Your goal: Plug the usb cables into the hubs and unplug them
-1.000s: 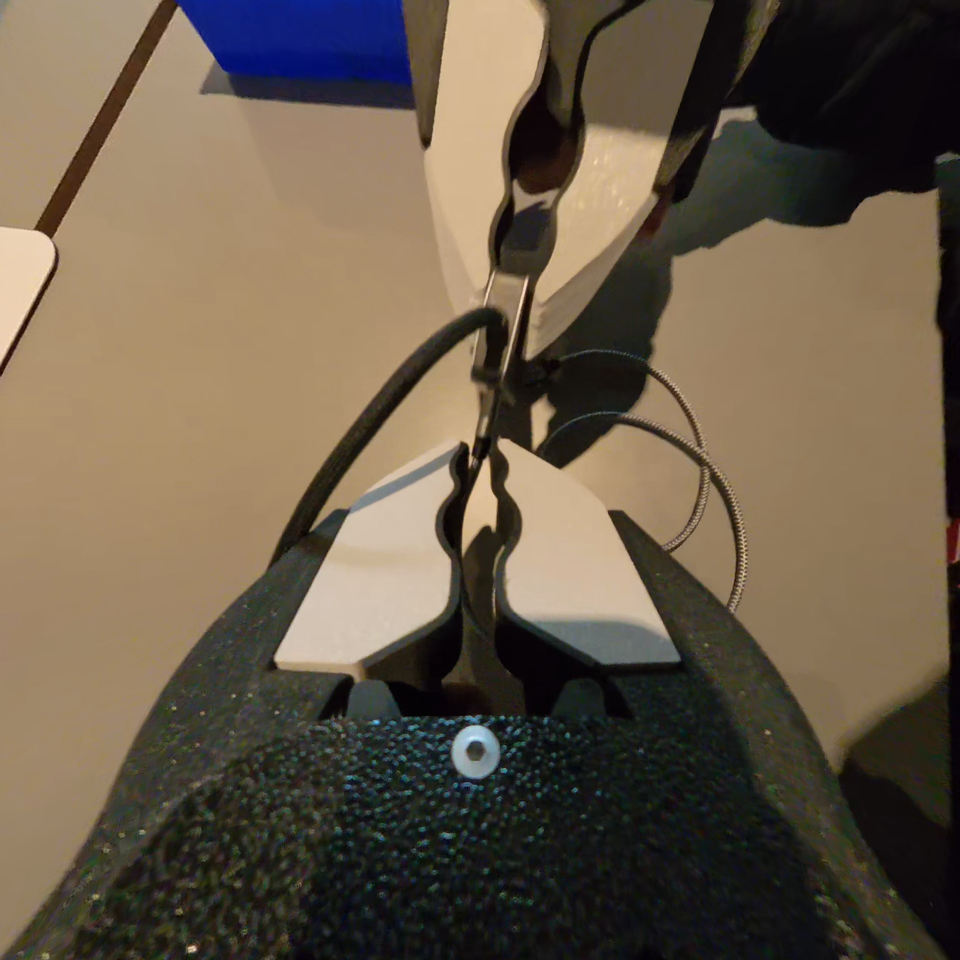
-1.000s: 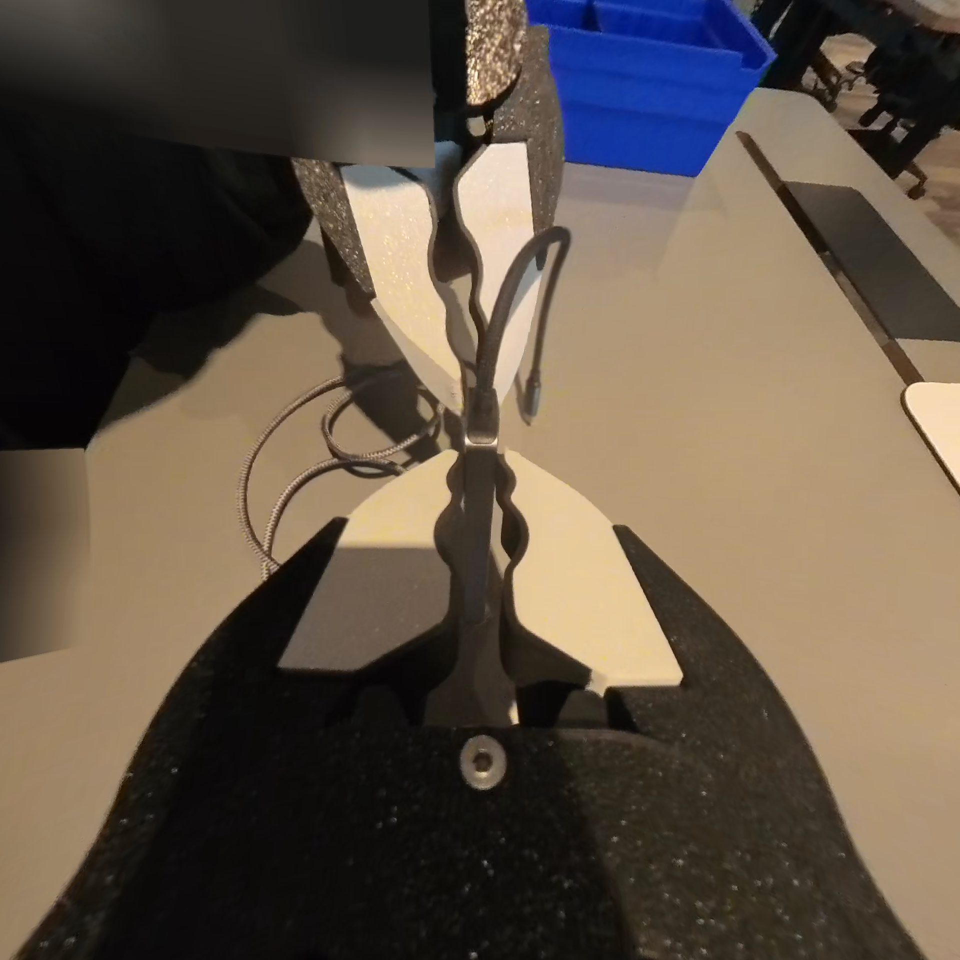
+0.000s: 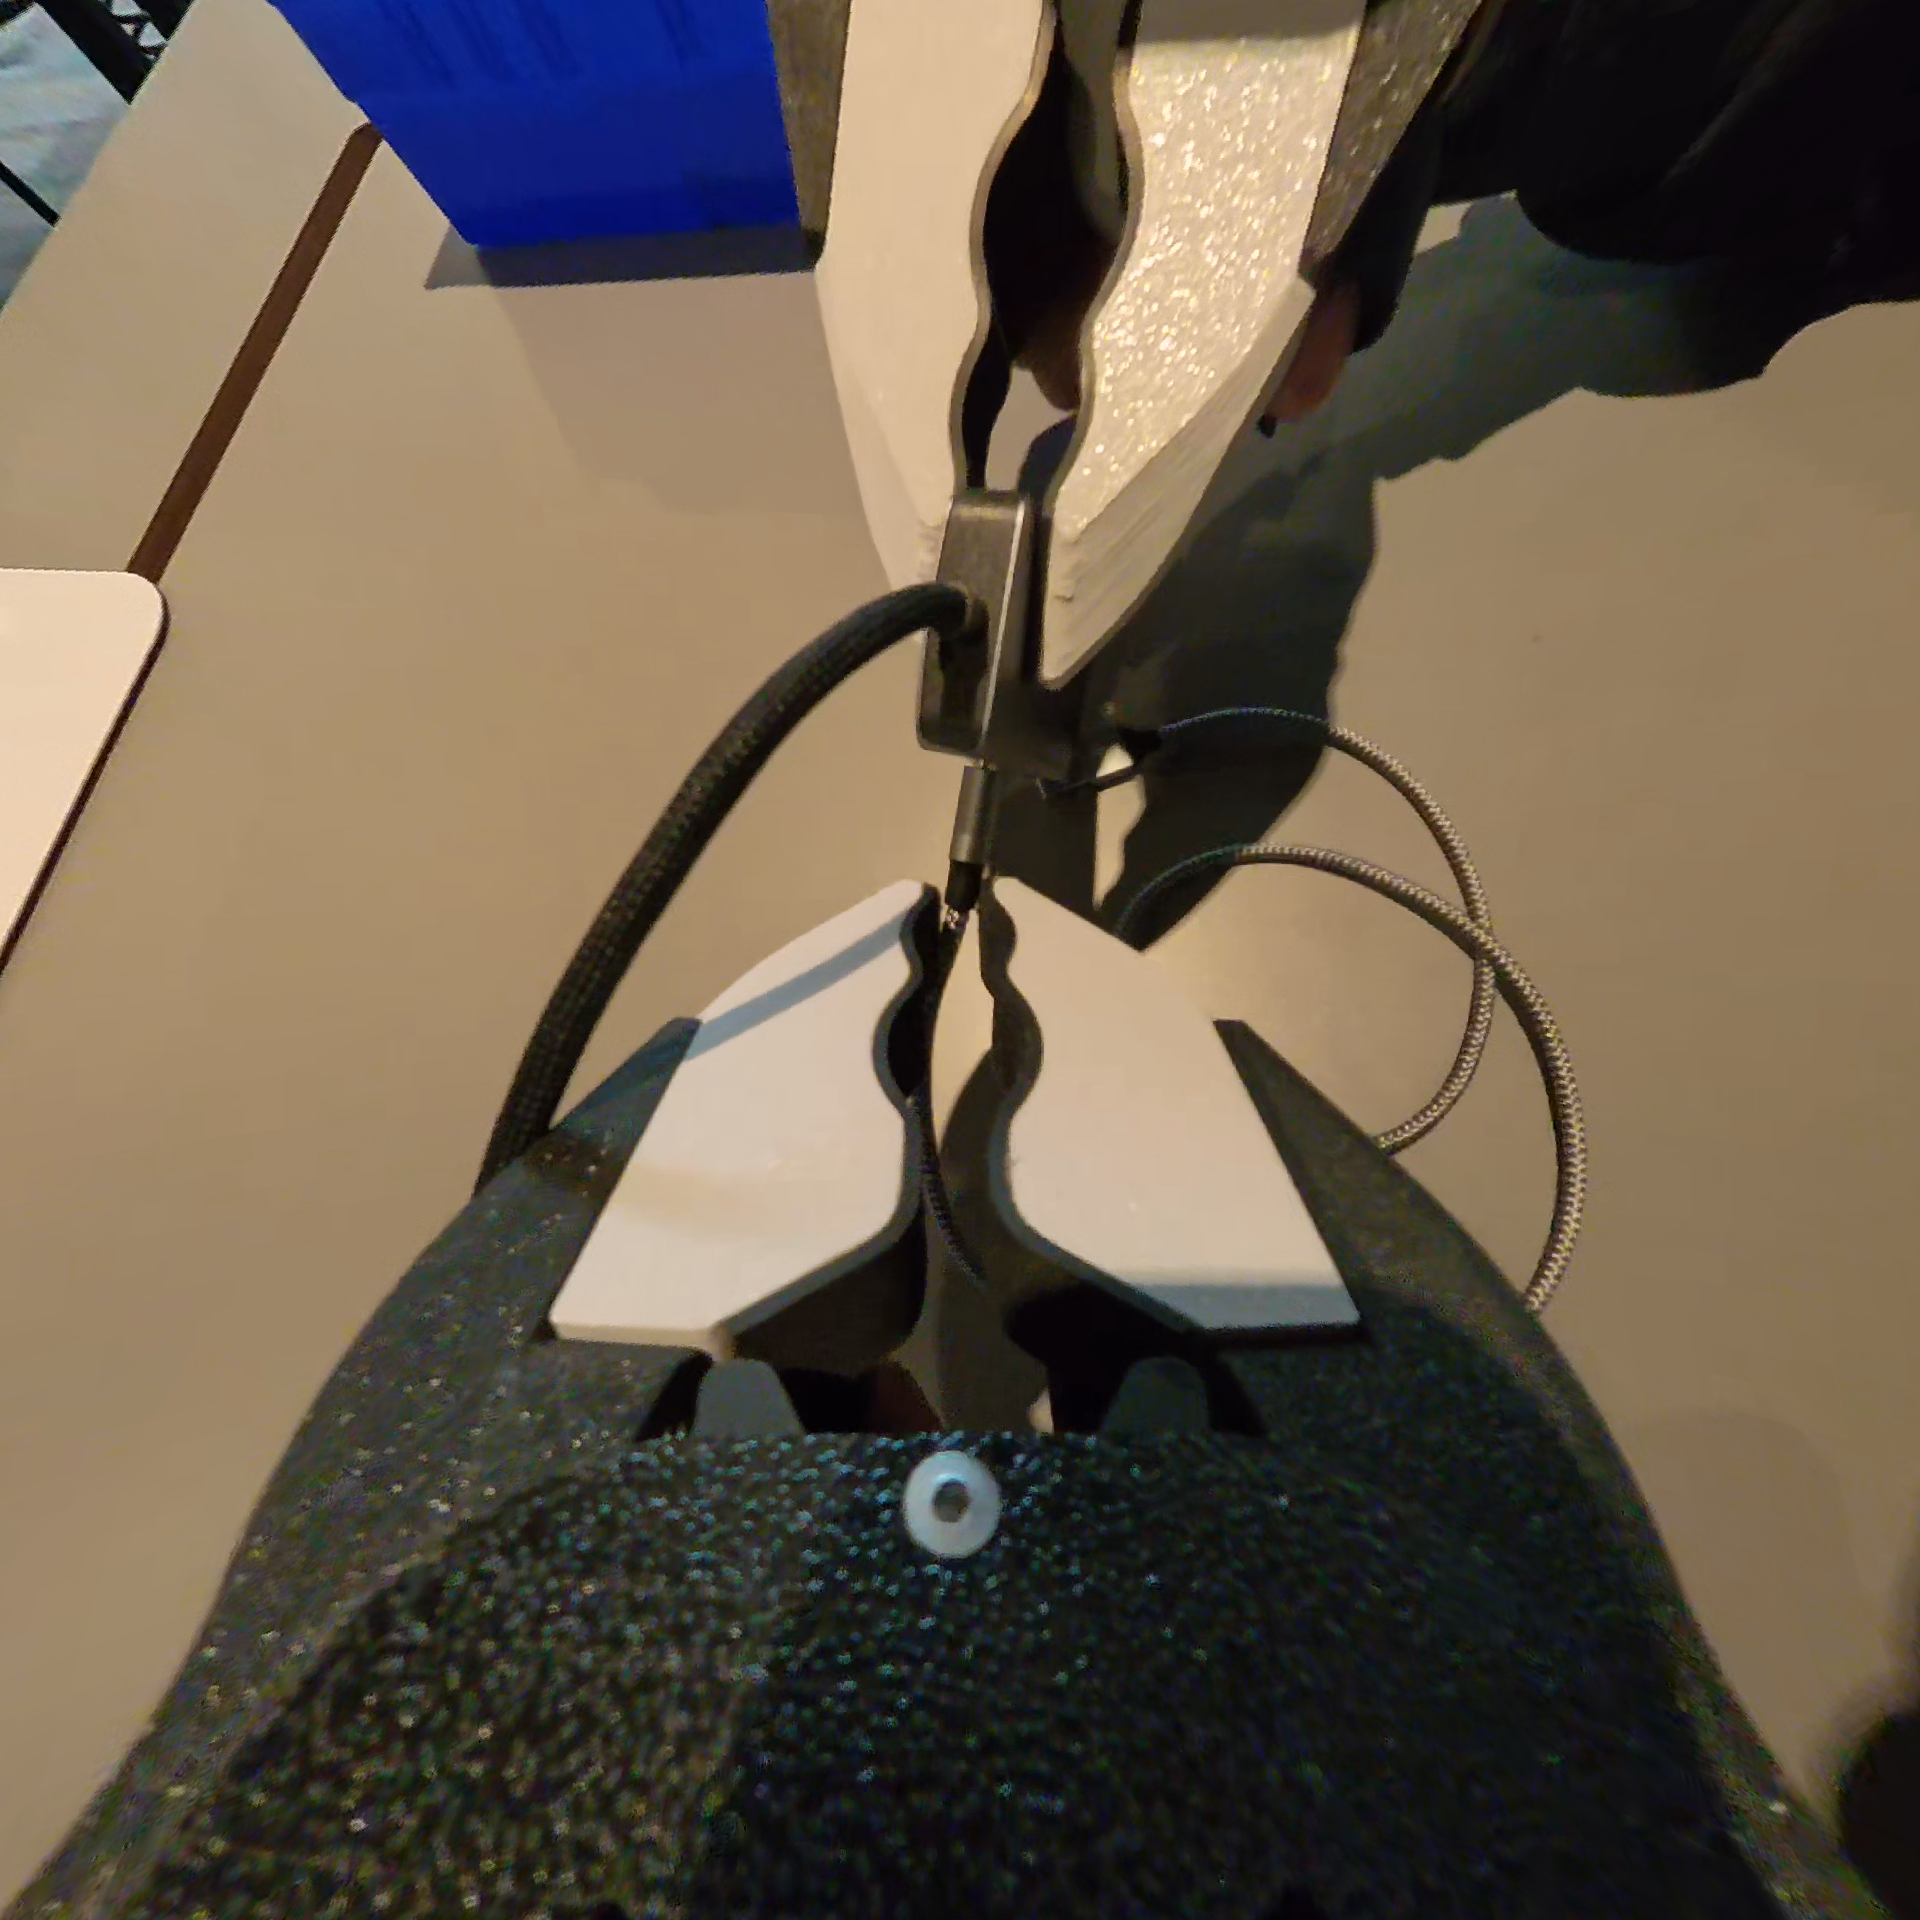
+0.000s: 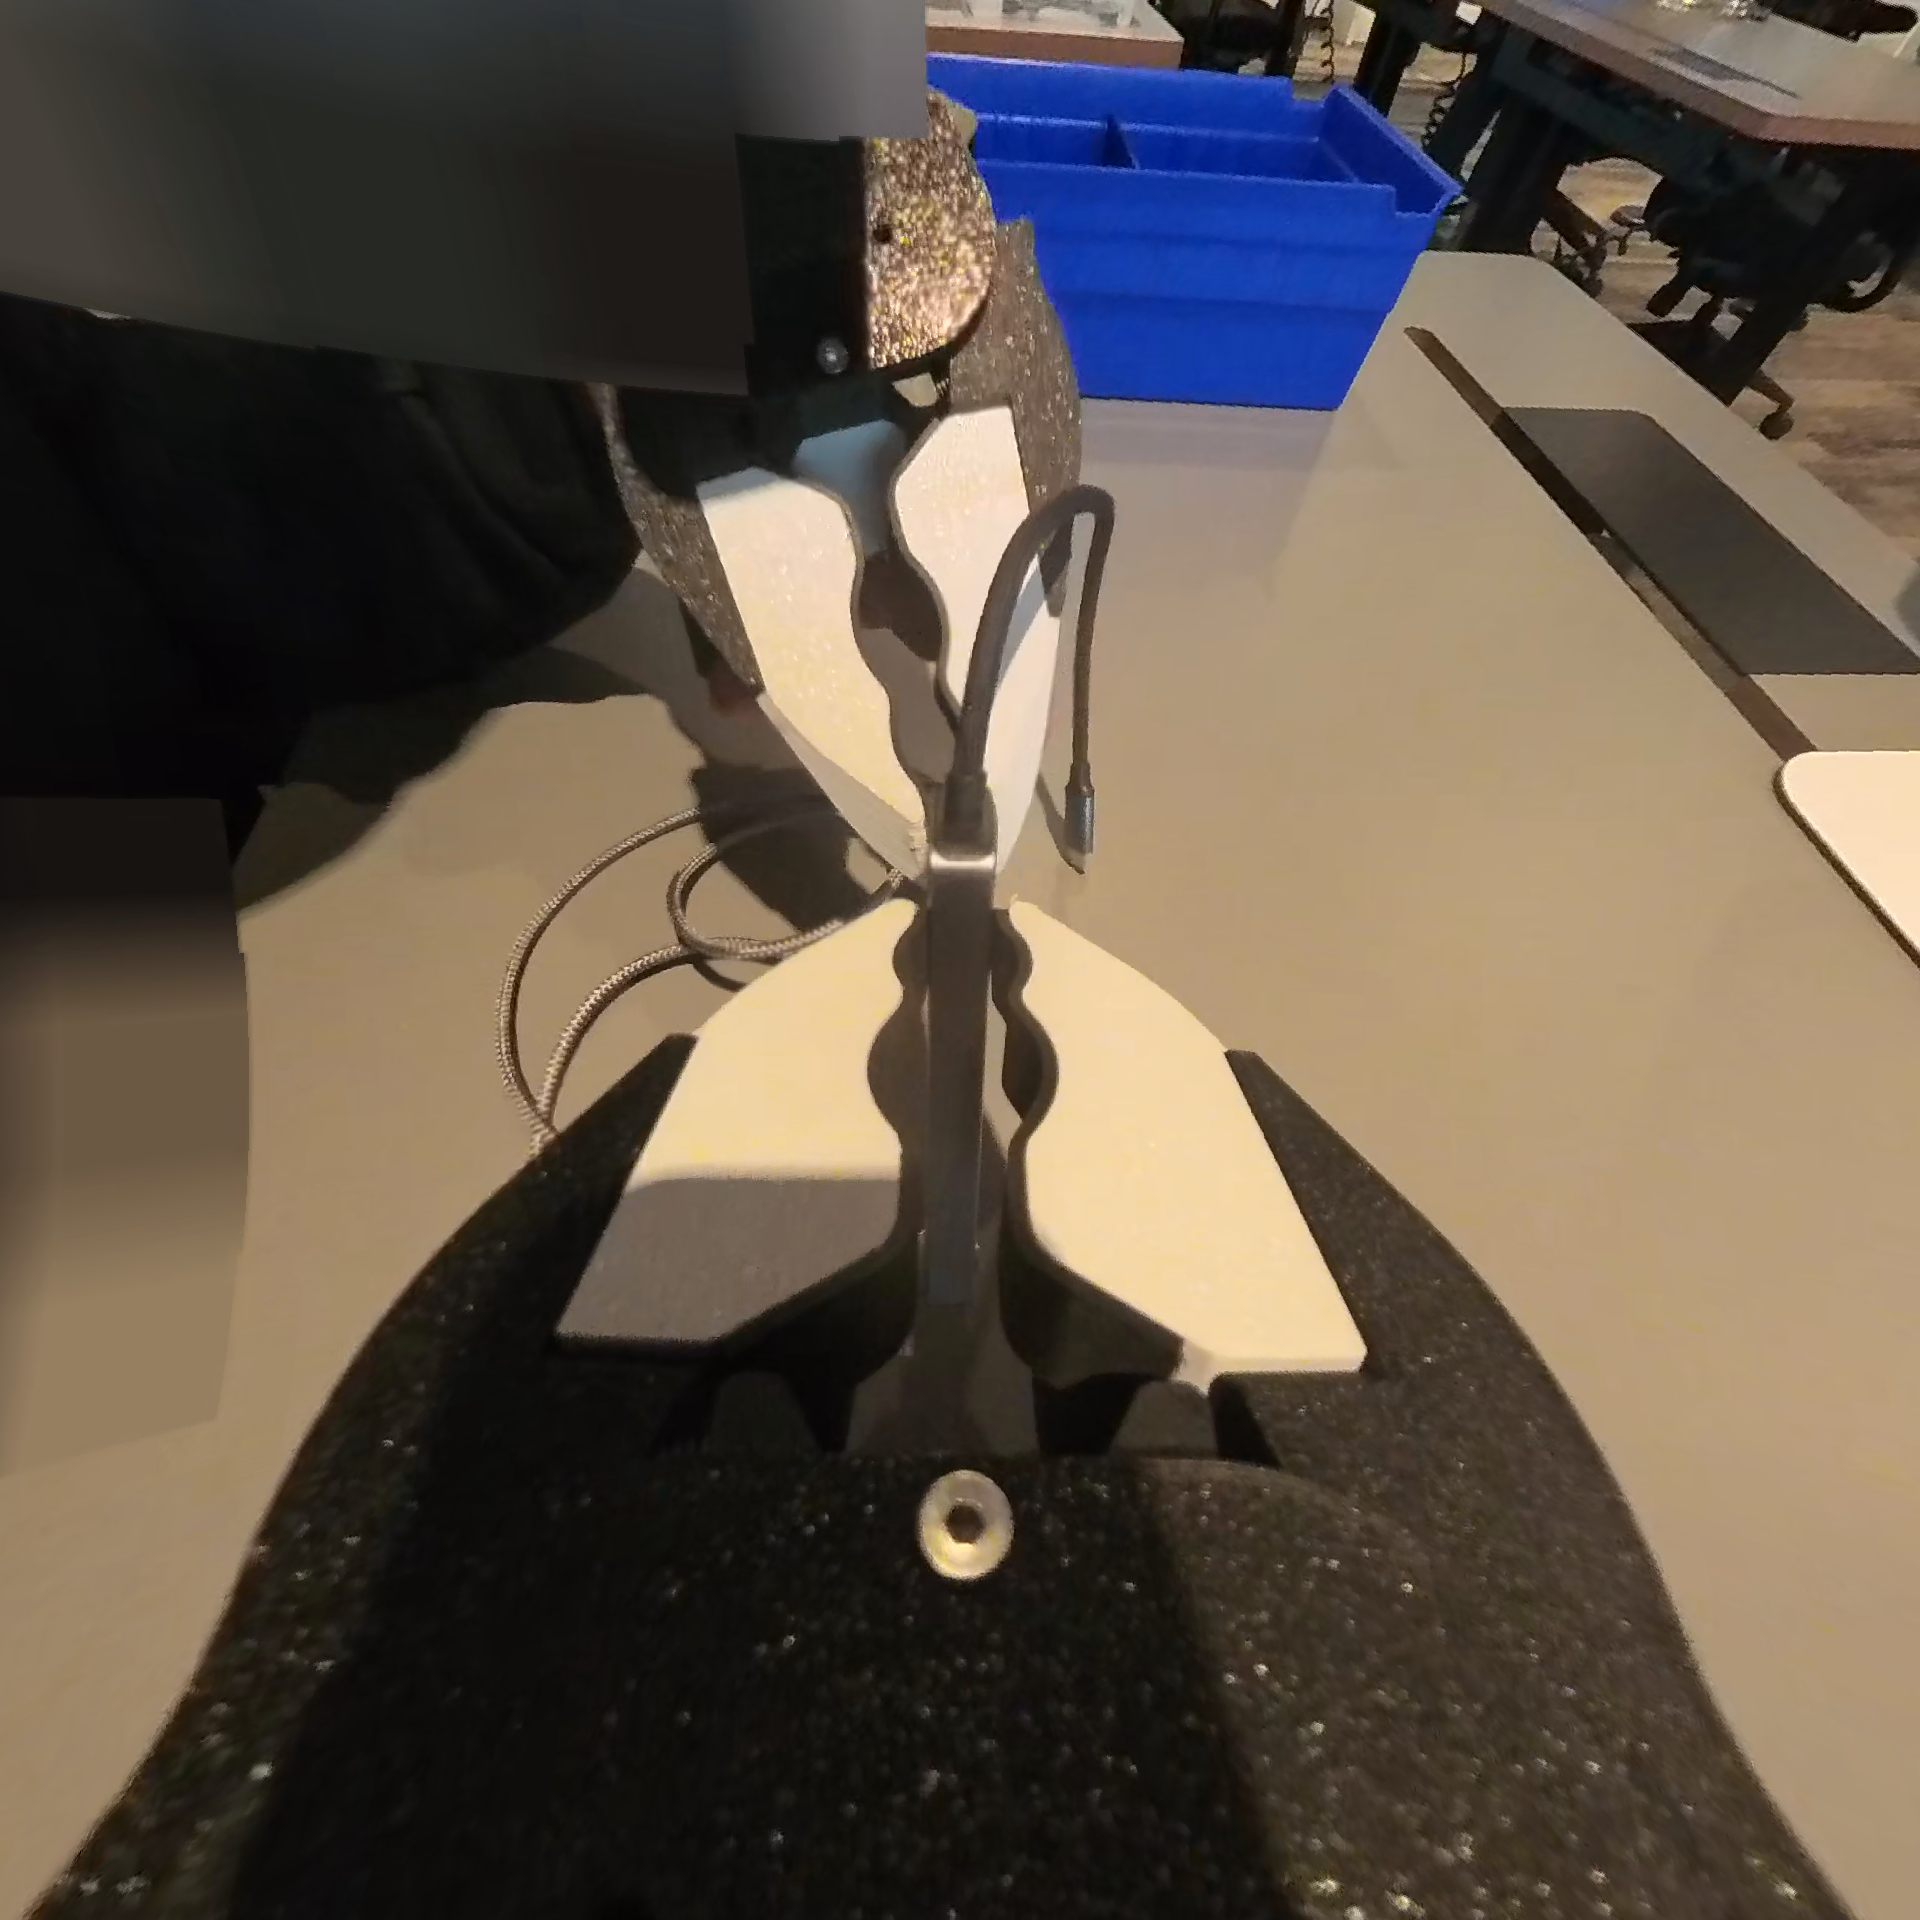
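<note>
- Right gripper (image 4: 958,914) pinches the grey hub (image 4: 956,1060) edge-on above the table (image 4: 1351,831).
- Left gripper (image 3: 961,904) nips the braided cable (image 3: 1496,997) just behind its plug (image 3: 975,821) — the plug's tip meets the hub's end.
- Hub's own black lead (image 3: 665,852) arcs away — loose.

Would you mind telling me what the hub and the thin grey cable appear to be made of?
The hub looks like brushed metal, probably aluminium: dull grey sheen, crisp rounded edges. The thin grey cable seems sheathed in braided fabric, judging by its woven fleck pattern.
</note>
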Demonstrator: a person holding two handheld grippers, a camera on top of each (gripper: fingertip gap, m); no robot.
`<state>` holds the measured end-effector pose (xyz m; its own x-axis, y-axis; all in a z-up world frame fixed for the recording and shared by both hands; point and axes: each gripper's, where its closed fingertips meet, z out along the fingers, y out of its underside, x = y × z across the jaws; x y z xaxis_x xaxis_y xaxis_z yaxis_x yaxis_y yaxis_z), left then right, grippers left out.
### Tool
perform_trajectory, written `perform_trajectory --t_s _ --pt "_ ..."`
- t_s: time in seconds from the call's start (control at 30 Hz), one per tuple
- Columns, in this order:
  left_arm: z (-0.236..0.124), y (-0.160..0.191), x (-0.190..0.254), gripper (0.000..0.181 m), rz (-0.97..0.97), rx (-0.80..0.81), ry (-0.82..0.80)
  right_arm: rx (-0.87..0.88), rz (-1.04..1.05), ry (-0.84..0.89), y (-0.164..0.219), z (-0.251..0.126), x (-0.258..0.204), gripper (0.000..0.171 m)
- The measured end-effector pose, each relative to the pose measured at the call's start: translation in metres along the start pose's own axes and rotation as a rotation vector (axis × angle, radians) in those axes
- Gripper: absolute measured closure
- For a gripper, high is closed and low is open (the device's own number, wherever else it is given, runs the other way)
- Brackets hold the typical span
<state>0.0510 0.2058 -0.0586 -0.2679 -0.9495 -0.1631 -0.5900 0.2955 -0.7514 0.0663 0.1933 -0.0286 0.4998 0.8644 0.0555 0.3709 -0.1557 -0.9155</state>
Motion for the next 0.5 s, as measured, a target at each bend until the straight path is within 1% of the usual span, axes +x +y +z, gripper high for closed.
perform_trajectory --t_s 0.17,0.5 --pt "0.0032 -0.0002 0.0025 0.176 -0.04 -0.008 0.05 0.01 0.04 -0.018 0.0028 -0.0013 0.0011 0.16" --pt "0.0061 0.0024 0.0027 0.177 -0.078 -0.026 0.068 0.032 0.137 -0.054 0.0068 0.0004 0.0031 0.16"
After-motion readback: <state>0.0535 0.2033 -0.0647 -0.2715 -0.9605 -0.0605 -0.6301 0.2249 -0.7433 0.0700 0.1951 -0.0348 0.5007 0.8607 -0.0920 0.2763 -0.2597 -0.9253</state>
